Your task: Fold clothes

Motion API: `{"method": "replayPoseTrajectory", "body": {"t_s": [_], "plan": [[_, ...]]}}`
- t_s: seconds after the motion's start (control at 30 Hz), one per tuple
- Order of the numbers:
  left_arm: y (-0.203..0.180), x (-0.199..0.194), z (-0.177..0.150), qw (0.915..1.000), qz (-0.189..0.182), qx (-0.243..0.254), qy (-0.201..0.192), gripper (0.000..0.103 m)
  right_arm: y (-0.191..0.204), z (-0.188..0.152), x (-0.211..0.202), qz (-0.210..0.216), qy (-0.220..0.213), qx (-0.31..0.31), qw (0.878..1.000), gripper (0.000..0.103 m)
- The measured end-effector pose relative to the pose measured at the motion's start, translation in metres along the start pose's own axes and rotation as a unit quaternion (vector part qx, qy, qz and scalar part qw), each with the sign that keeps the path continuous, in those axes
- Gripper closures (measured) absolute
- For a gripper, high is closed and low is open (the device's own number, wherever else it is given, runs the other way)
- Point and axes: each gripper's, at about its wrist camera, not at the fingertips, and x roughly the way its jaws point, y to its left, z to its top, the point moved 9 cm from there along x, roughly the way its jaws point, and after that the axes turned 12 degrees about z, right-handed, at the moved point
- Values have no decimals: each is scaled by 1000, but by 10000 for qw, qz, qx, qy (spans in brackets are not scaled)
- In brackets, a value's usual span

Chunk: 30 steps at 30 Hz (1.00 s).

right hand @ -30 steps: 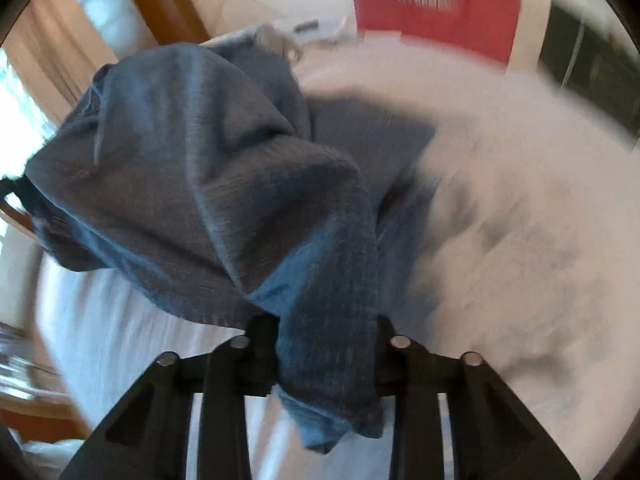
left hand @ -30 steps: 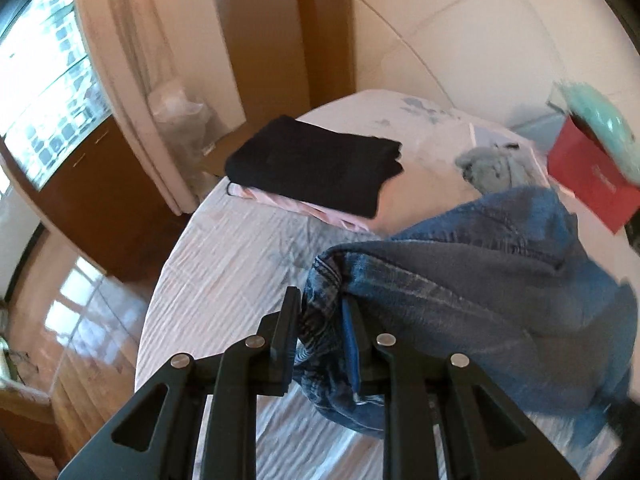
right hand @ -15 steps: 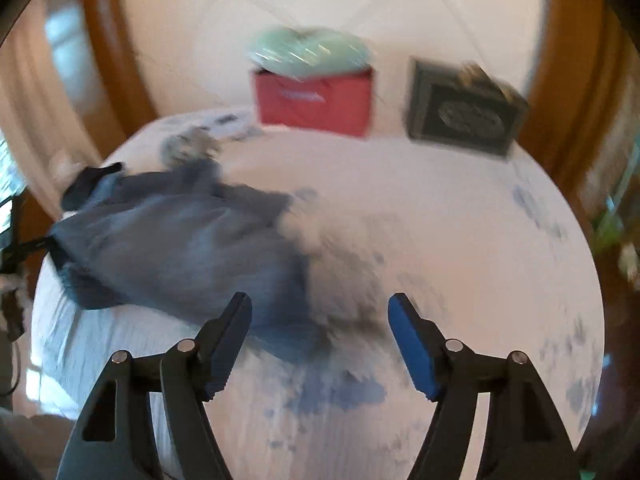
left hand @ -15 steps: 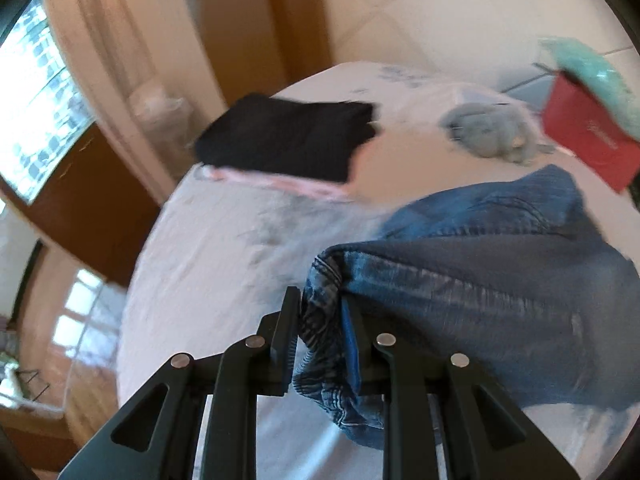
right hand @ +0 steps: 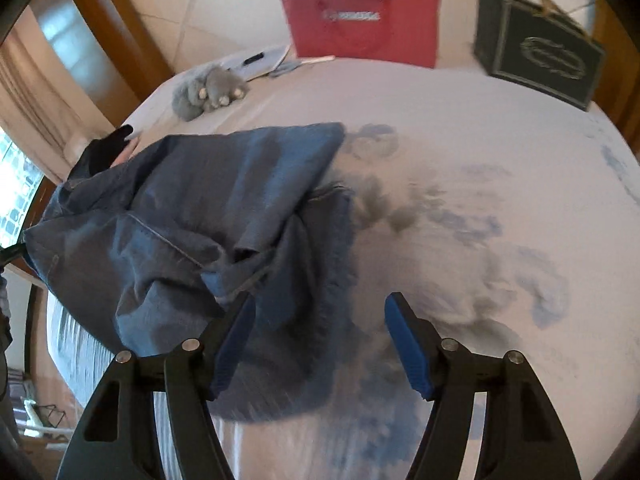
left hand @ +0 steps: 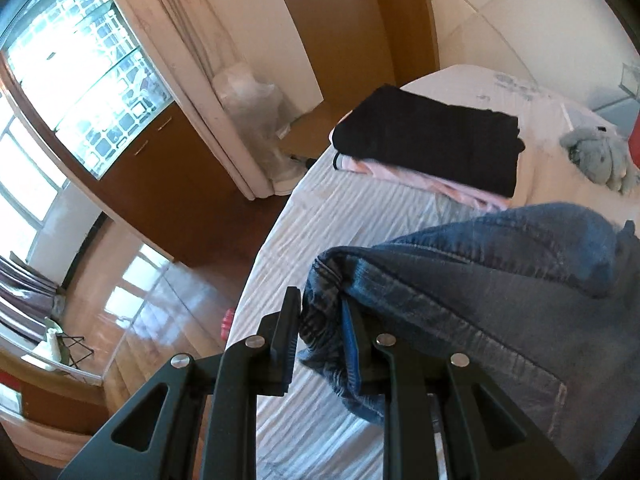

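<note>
Jeans [left hand: 480, 280] sit pinched in the left gripper [left hand: 320, 328]; the right gripper [right hand: 320, 336] gapes empty, jeans at ten o'clock, folded clothes [left hand: 428, 148] beyond.

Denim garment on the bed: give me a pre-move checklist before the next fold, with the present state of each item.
1. Left tool grips the denim garment: ok, shut on a seamed edge.
2. Right tool free to regrasp: ok, open and holding nothing.
3. Garment lying flat: not ok, bunched and creased in the right wrist view.
4. Bed has bare sheet to the garment's right: ok.
5. Folded black garment and pink one under it apart from the denim: ok.
6. Next edge to grasp identified: cannot tell, folds hide the corners.
</note>
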Motion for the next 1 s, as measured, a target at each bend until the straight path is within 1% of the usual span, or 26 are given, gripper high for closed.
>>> {"method": "replayPoseTrajectory", "body": {"t_s": [0.03, 0.1, 0.13, 0.17, 0.2, 0.23, 0.33, 0.4, 0.47, 0.53, 0.57, 0.6, 0.67, 0.73, 0.77, 0.8, 0.83, 0.87, 0.9, 0.93, 0.97, 1.0], "plan": [[0, 2, -2, 10000, -33, -15, 24, 84, 2, 2, 8, -7, 21, -6, 10000, 36], [-1, 6, -3, 9999, -101, -23, 53, 84, -7, 4, 30, -143, 189, 75, 9997, 38], [-1, 8, -4, 9999, -126, -13, 54, 84, -9, 2, 40, -139, 325, 131, 9993, 56], [-1, 9, -4, 9999, -146, -5, 51, 84, -10, -1, 52, -86, 537, 169, 9984, 69], [-2, 9, -3, 9999, -164, 2, 47, 84, -10, -4, 64, -34, 750, 206, 9970, 89], [-5, 7, -2, 9998, -217, 11, 42, 84, -8, -7, 70, -46, 857, 152, 9962, 94], [-19, -12, -3, 9981, -618, 61, 2, 84, 0, -3, 64, -546, 807, -438, 9943, 98], [-28, -26, -4, 9960, -885, 95, -24, 84, -11, 8, 33, -919, 419, -519, 9935, 98], [-37, -39, -6, 9933, -1151, 128, -51, 83, -32, 17, -6, -1409, 7, -481, 9889, 99], [-46, -53, -7, 9898, -1416, 162, -77, 81, -67, 22, -72, -1801, -581, -145, 9818, 99], [-51, -60, -7, 9877, -1548, 178, -90, 81, -82, 19, -100, -2037, -762, -25, 9761, 99], [-60, -68, -10, 9854, -1681, 252, -101, 79, -97, 15, -129, -2271, -941, 94, 9693, 99], [-97, -87, -27, 9786, -1952, 649, -110, 78, -131, -11, -163, -2472, -928, 546, 9630, 98], [-134, -106, -45, 9700, -2191, 1045, -117, 78, -165, -37, -196, -2667, -912, 996, 9543, 97], [-153, -111, -55, 9663, -2246, 1253, -102, 78, -184, -57, -194, -2770, -689, 1209, 9508, 96], [-171, -115, -66, 9613, -2324, 1476, -44, 75, -202, -77, -191, -2869, -464, 1421, 9462, 83], [-186, -119, -76, 9554, -2413, 1704, 36, 62, -220, -96, -189, -2965, -239, 1631, 9407, 66], [-196, -124, -83, 9506, -2480, 1864, 75, 57, -233, -112, -185, -3007, -88, 1793, 9367, 59], [-196, -130, -83, 9497, -2504, 1881, 26, 56, -246, -128, -182, -3048, 62, 1954, 9321, 55], [-196, -137, -83, 9487, -2528, 1897, -22, 56, -248, -132, -180, -2968, 24, 1986, 9341, 55], [-195, -140, -81, 9486, -2538, 1890, -60, 56, -244, -126, -181, -2847, -92, 1904, 9395, 54], [-195, -138, -75, 9502, -2521, 1832, -73, 55, -240, -120, -182, -2726, -208, 1822, 9445, 51]]}}
